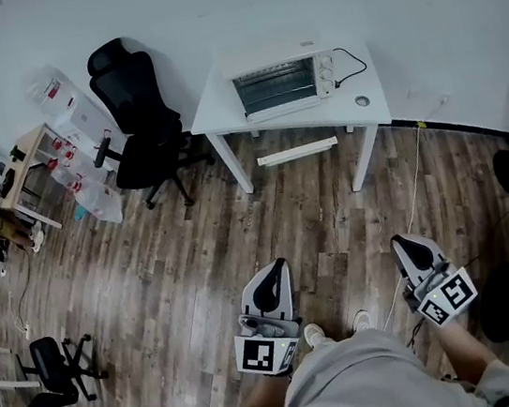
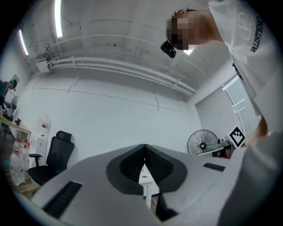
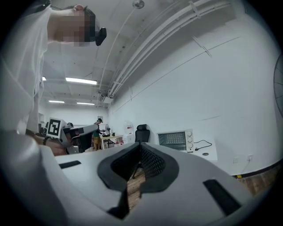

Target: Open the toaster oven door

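the oven (image 1: pixel 279 85) on the desk (image 1: pixel 221 108) lies far ahead, slightly nearer the left gripper (image 1: pixel 275 275) than the right gripper (image 1: pixel 406 251); both jaws closed, empty.

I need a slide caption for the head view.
Closed toaster oven on a white table; left tongs and right tongs far from it, shut, empty.

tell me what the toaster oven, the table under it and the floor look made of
Toaster oven: likely white painted metal, with a smooth shell; glazed front, since the rack shows through.
Table: white and matte, probably laminate or painted board; unclear which.
Floor: wood-grain planks with a slight sheen, real wood or laminate.
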